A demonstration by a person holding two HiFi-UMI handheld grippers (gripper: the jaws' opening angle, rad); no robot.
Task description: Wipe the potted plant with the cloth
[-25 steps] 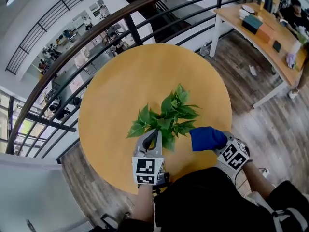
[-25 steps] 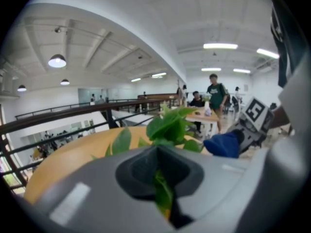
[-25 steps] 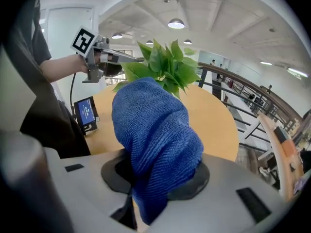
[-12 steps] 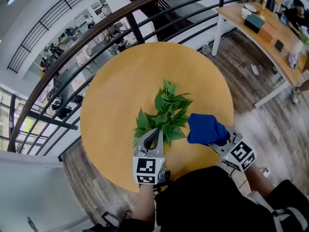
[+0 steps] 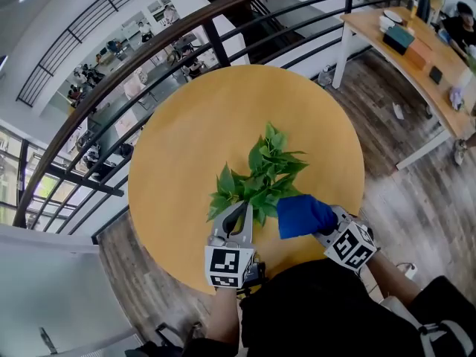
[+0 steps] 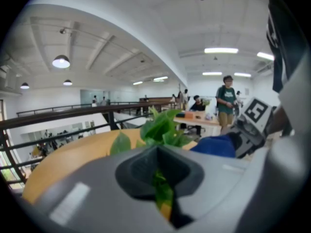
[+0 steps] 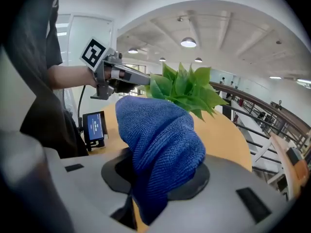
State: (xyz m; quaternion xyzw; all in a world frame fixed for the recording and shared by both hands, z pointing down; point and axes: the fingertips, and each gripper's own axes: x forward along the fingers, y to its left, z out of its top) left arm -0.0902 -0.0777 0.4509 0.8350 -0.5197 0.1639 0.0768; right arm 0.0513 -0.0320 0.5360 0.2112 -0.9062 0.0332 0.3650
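One, the left hand-held gripper (image 5: 236, 213), is pinched shut on a low leaf (image 6: 163, 194) of the leafy green potted plant (image 5: 265, 171), which stands midway on the round yellow wooden counter (image 5: 186, 117). The right hand-held gripper (image 5: 321, 227) clamps the bunched blue terry cloth (image 5: 301, 214) just beside the foliage. Best to wipe lightly from stem to tip, the left bracing each leaf. Foliage hides the pot and its contents.

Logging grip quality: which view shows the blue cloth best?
The right gripper view: the cloth fills the frame, clamped between the jaws. The head view shows it small, beside the plant; the left gripper view catches only a blue edge.
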